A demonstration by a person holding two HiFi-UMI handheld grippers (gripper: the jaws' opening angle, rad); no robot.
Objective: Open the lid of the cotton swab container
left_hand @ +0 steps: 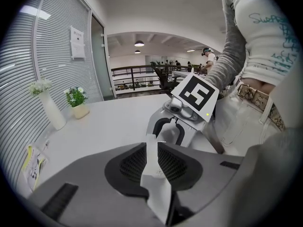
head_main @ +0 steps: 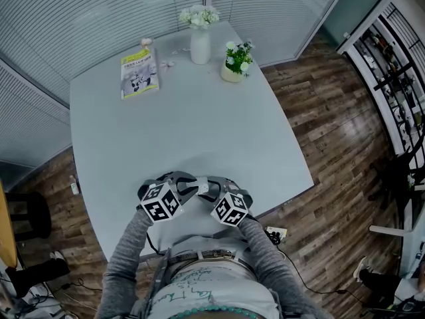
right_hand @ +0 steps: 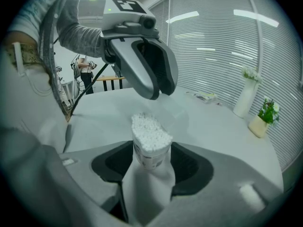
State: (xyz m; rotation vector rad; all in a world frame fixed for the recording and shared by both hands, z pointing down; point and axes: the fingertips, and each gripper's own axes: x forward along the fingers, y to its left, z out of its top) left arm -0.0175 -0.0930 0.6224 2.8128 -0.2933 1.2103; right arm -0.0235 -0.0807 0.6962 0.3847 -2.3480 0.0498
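Observation:
The cotton swab container [right_hand: 150, 143] is a small clear tub, upright, with no lid on it and its white swab heads showing. My right gripper [right_hand: 151, 157] is shut on its lower body. Just above and beyond the tub, my left gripper [right_hand: 158, 91] is shut on the clear lid [right_hand: 176, 109]. In the left gripper view the lid [left_hand: 152, 162] shows edge-on as a thin pale strip between the jaws of my left gripper [left_hand: 151, 151], with my right gripper [left_hand: 171, 126] facing it. In the head view both grippers [head_main: 186, 185] [head_main: 214, 187] meet over the table's near edge.
The grey table [head_main: 199, 125] carries a white vase of flowers [head_main: 200, 35], a small potted plant [head_main: 236, 62] and a booklet [head_main: 139, 73], all at its far side. Wooden floor lies to the right, and window blinds stand behind the table.

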